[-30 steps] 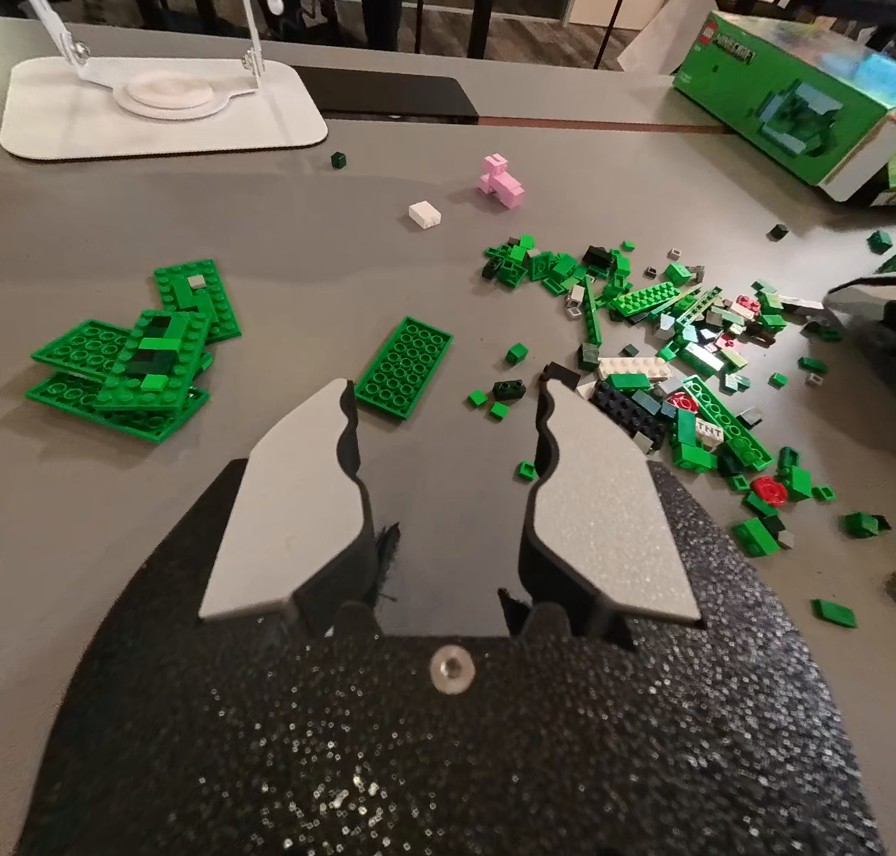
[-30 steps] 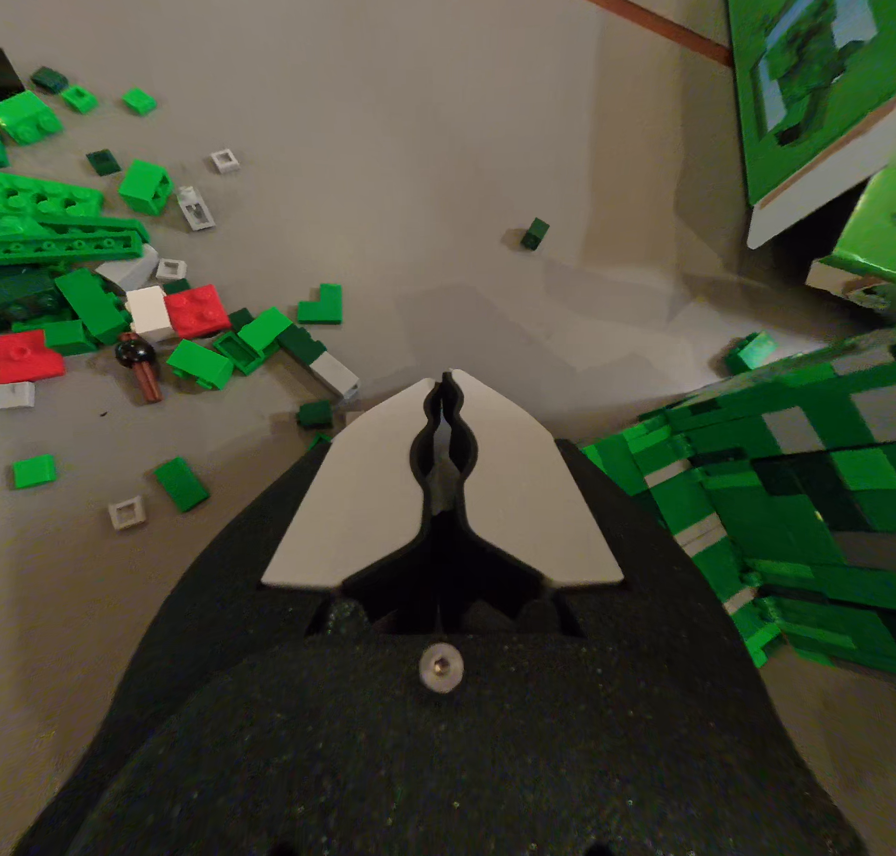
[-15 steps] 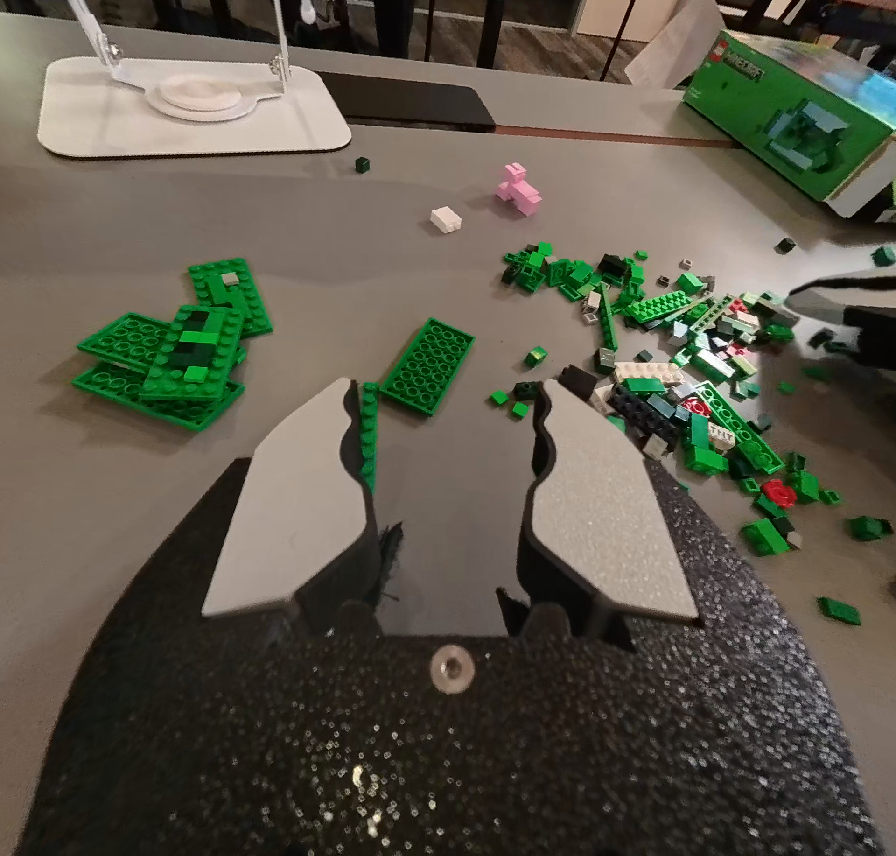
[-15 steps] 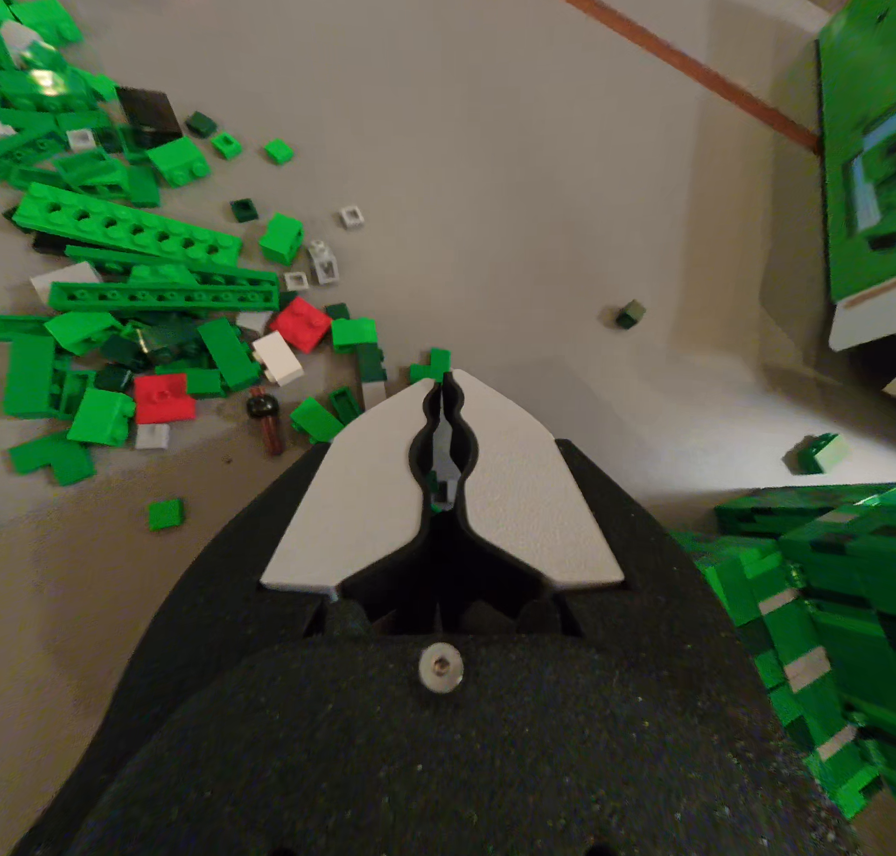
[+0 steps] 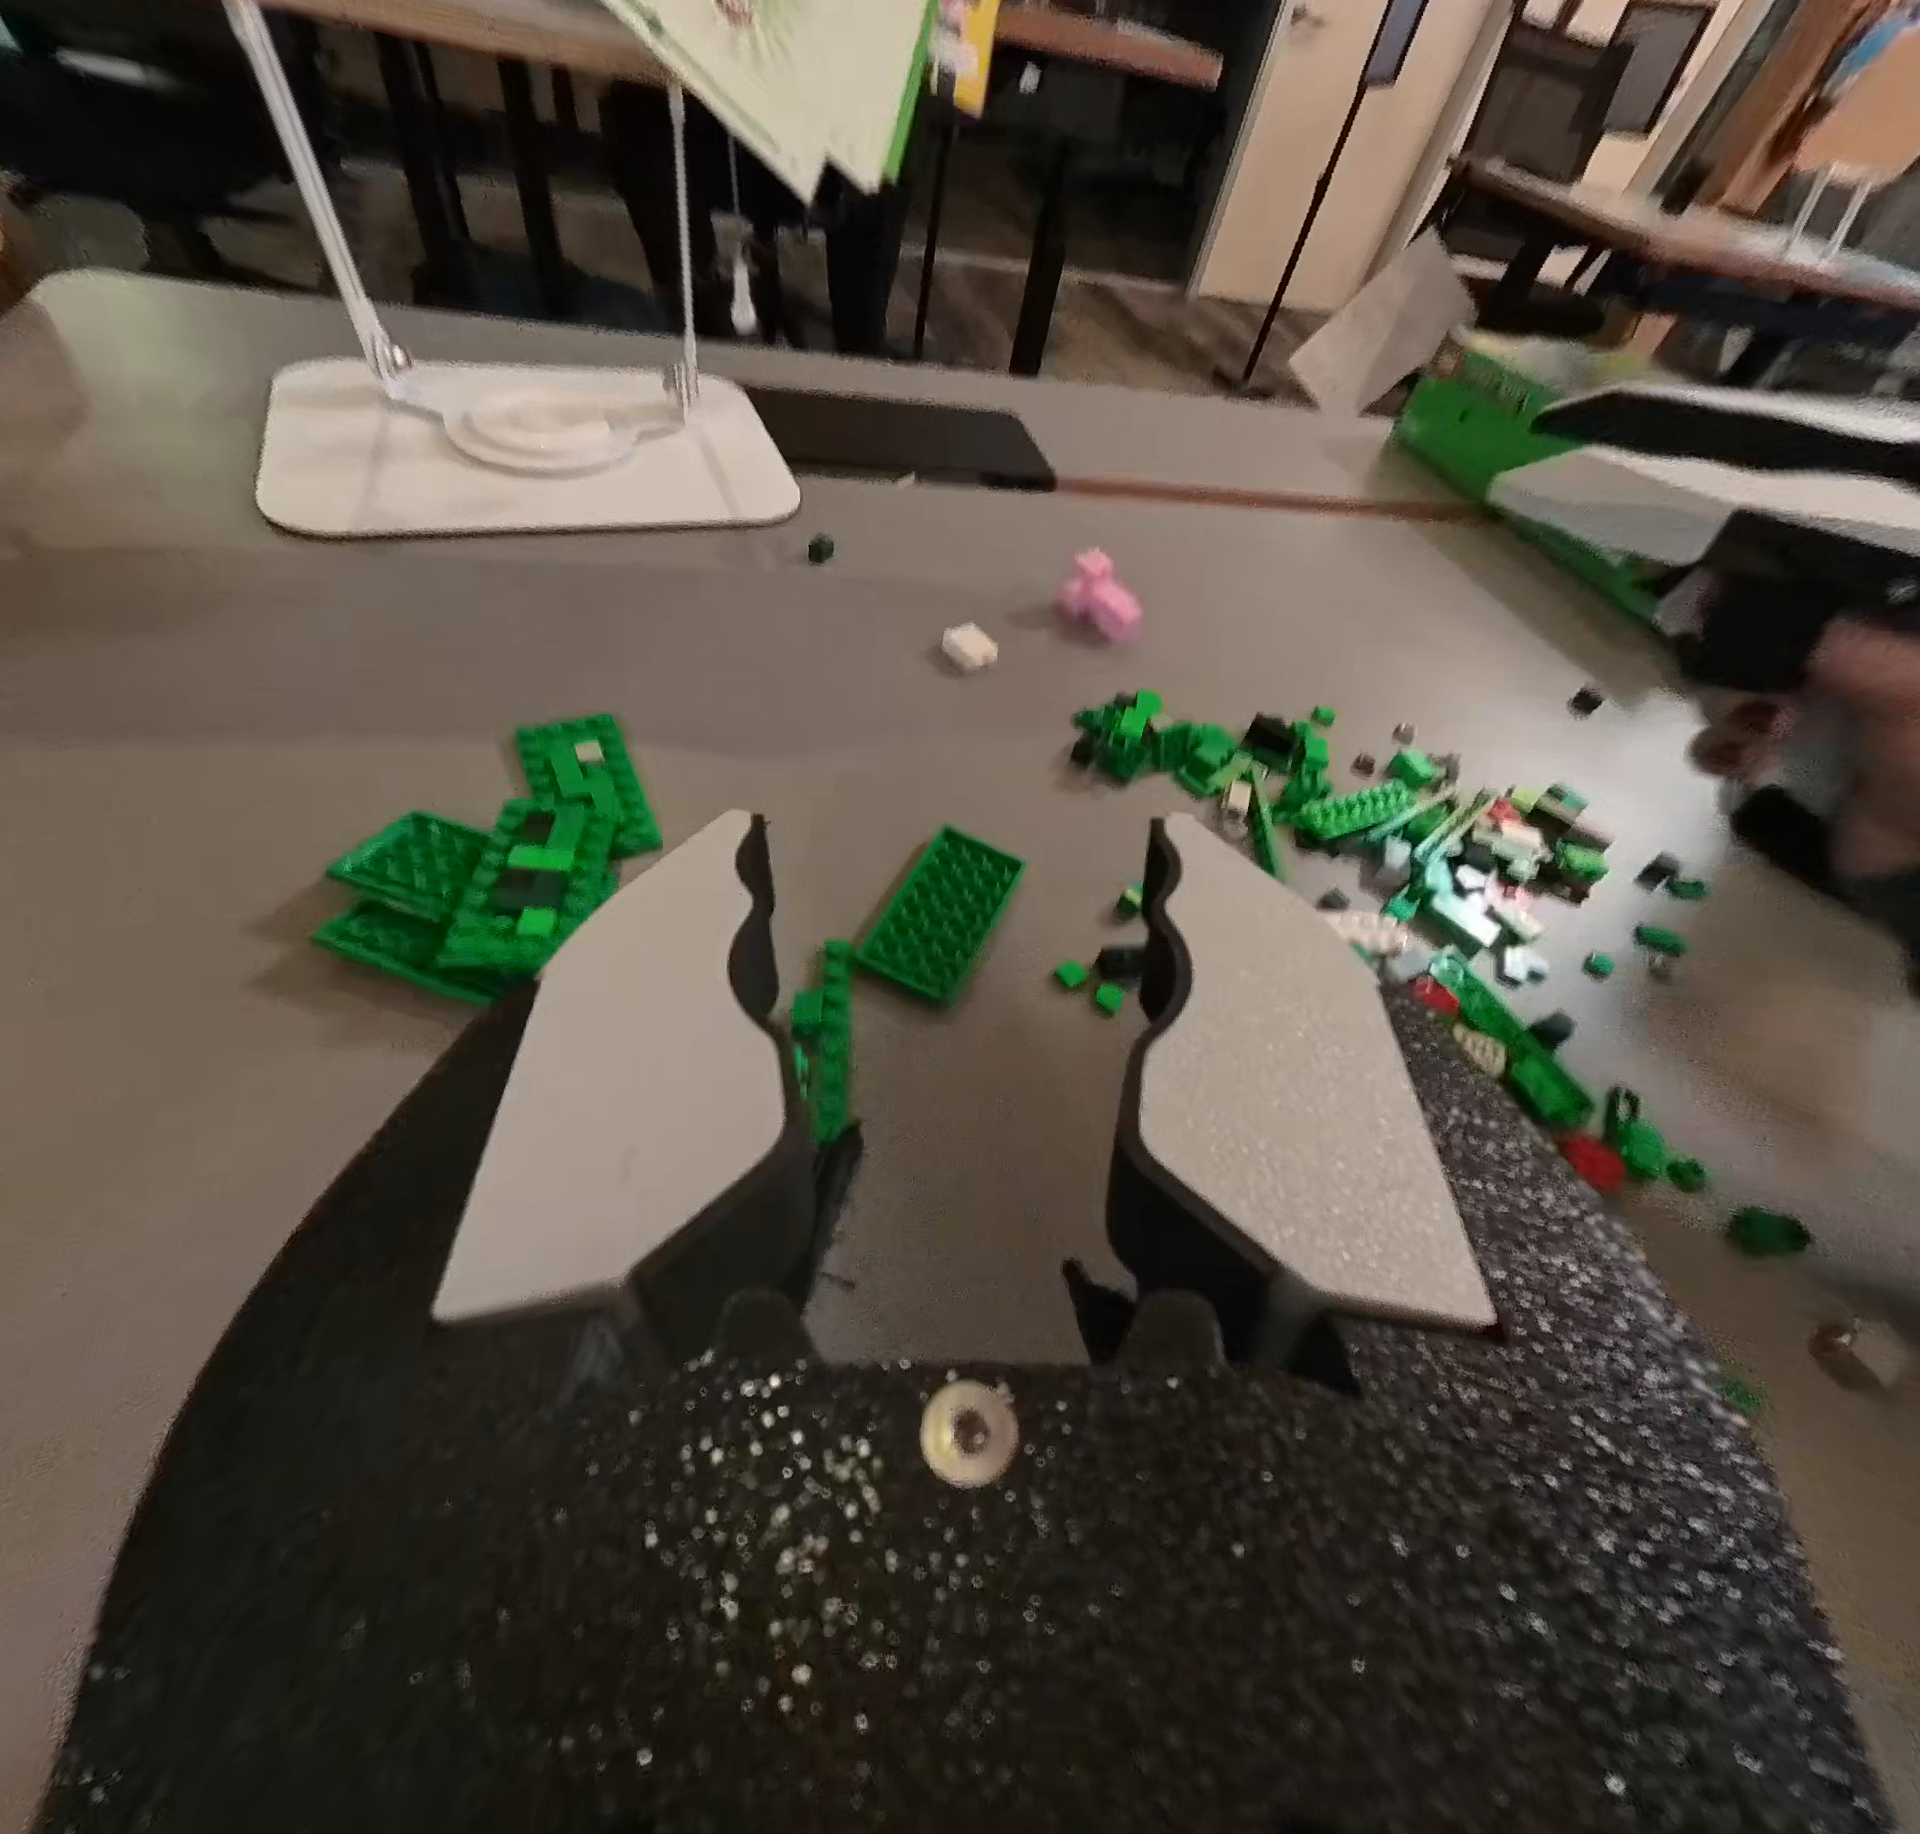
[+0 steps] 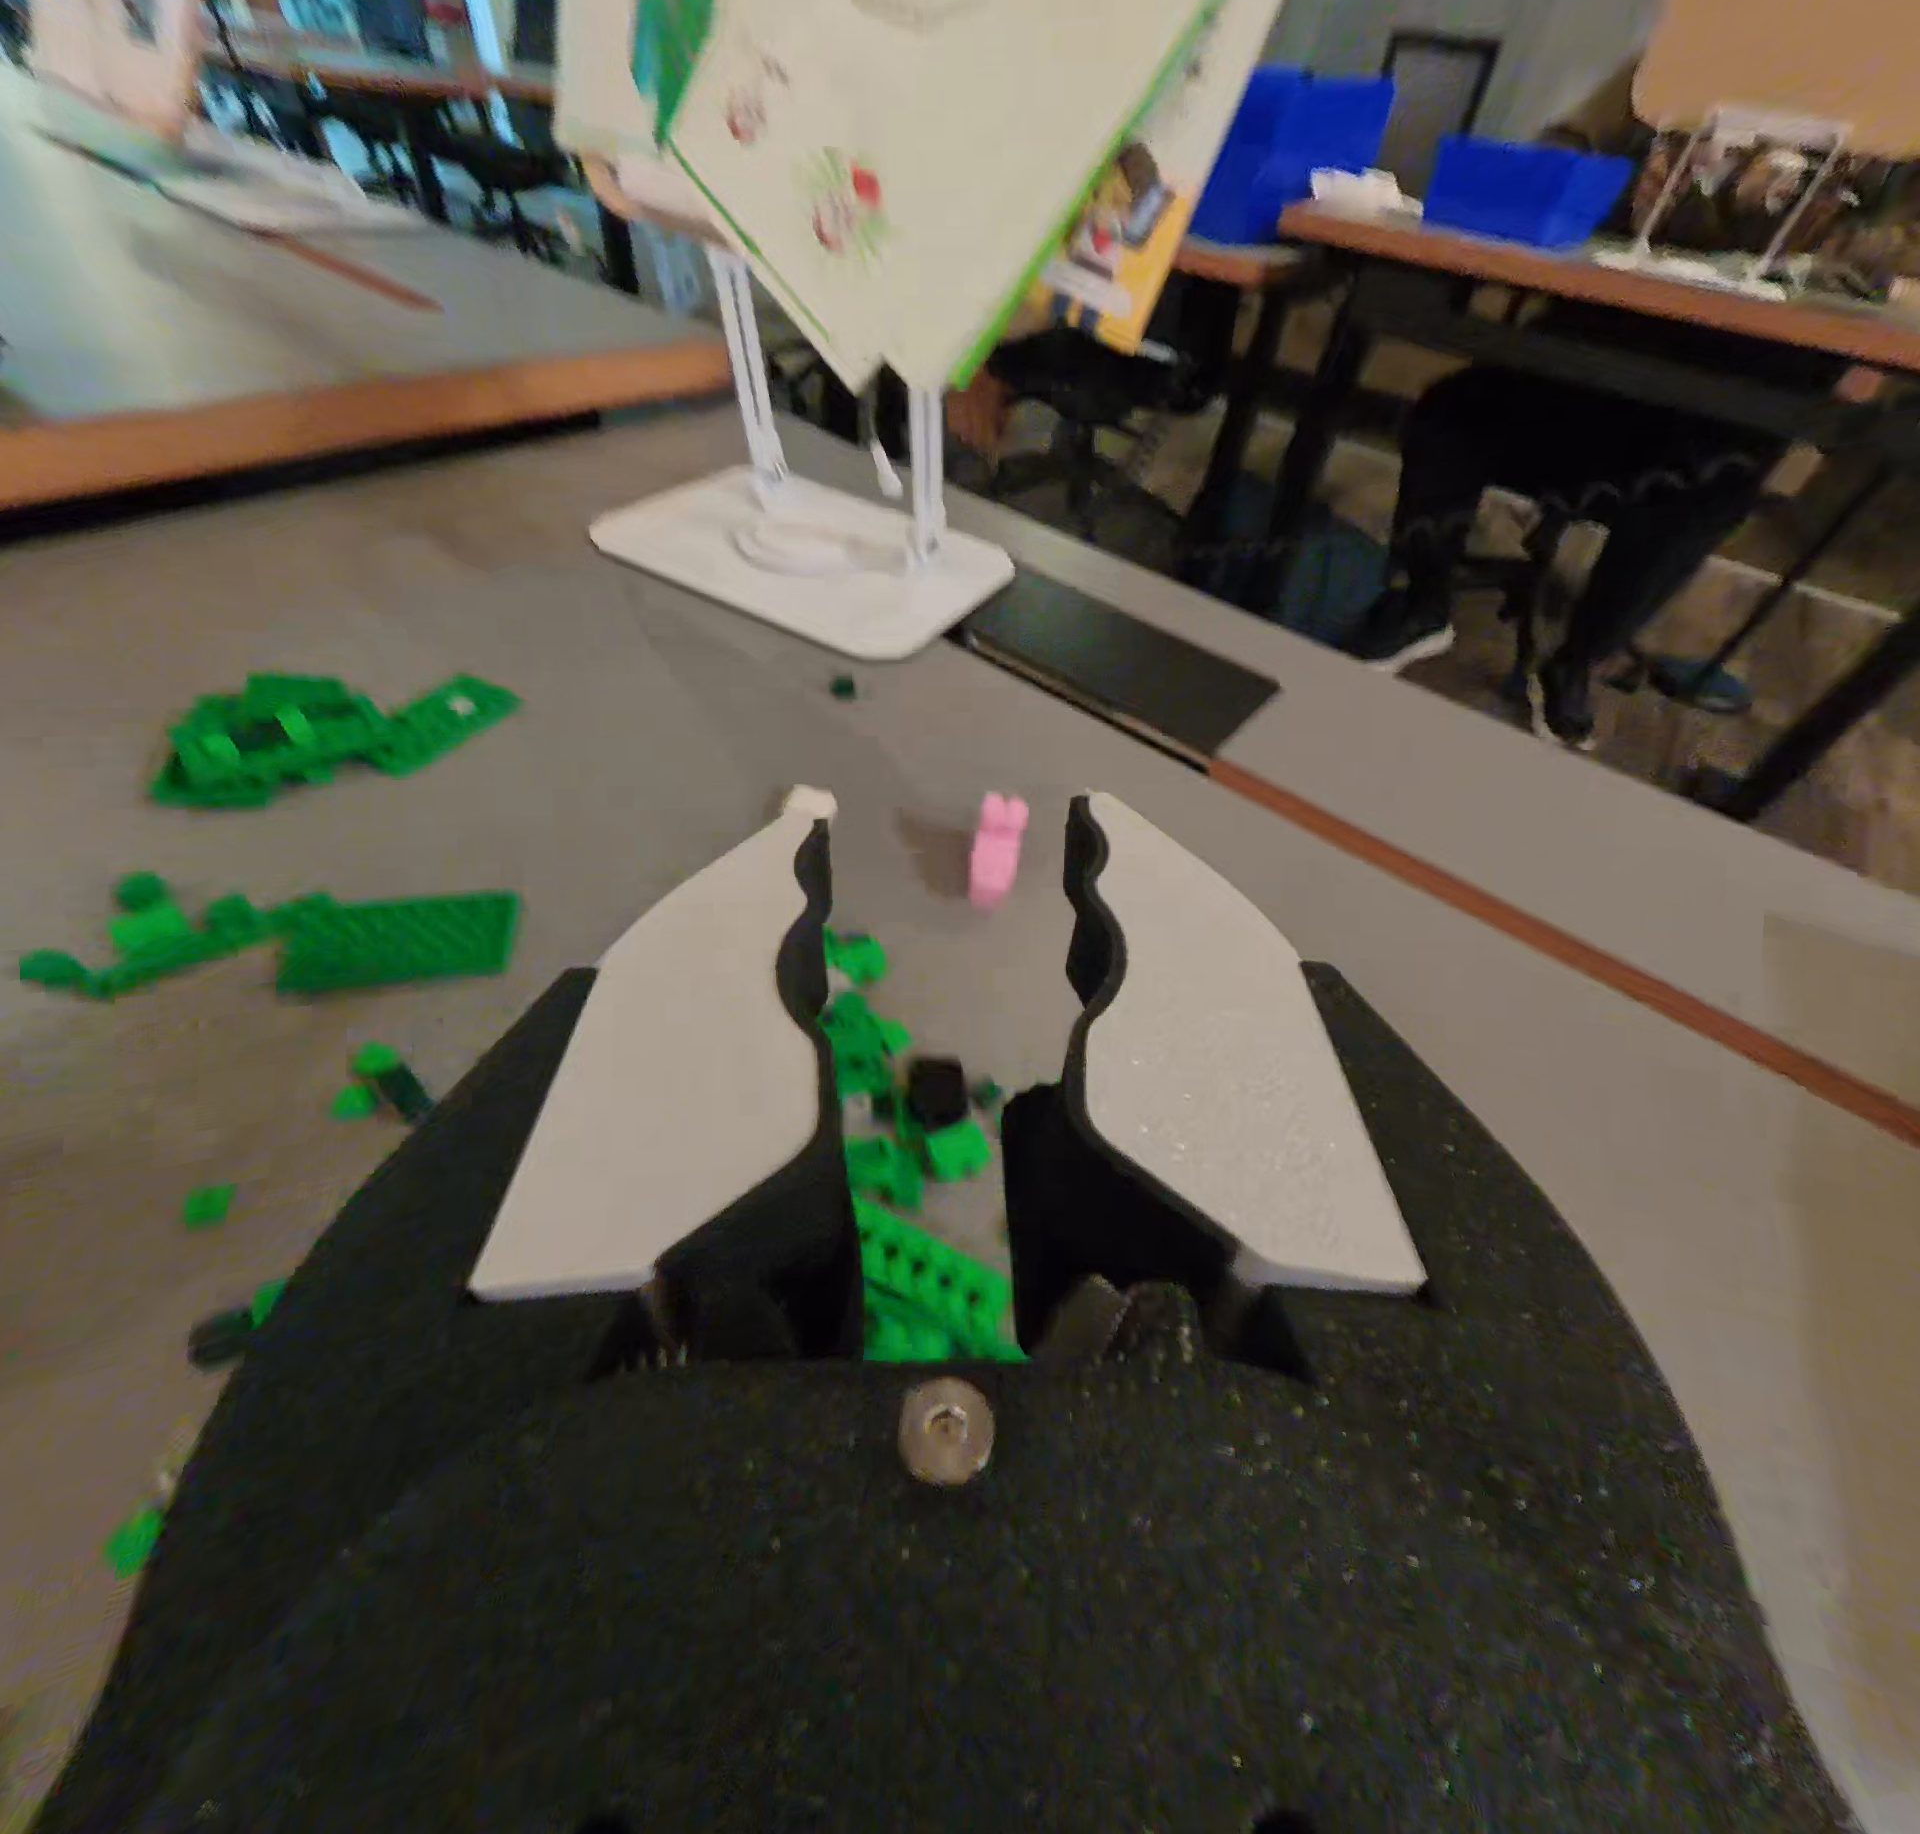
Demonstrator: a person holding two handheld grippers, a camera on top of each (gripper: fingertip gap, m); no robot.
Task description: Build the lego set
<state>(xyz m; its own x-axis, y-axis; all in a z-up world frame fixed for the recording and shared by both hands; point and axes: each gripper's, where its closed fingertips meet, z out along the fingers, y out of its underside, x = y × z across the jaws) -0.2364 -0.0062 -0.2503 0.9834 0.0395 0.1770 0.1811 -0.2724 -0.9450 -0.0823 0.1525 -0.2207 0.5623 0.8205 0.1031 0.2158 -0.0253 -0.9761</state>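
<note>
both tools are raised off the table (image 5: 208,662) with nothing in them: the left gripper (image 5: 956,880) gapes wide, and the right gripper (image 6: 945,849) is spread about as wide. judging from that, the step in hand looks like choosing the next piece, and it would go best by checking the instruction booklet (image 6: 935,122) on its white stand (image 5: 520,465) at the far left corner, then coming down square over one piece with the jaws narrowed first, since the pieces lie crowded.

counted from the left edge: one cluster of stacked green plates (image 5: 488,880), one narrow green strip (image 5: 826,1036) beside the left finger, one flat green plate (image 5: 940,911) lying alone mid-table, one white brick (image 5: 968,646), one pink pig figure (image 5: 1099,600), one loose pile of small pieces (image 5: 1434,849) toward the right edge, too many and too blurred to count, and one green box (image 5: 1475,434) at the far right corner.
</note>
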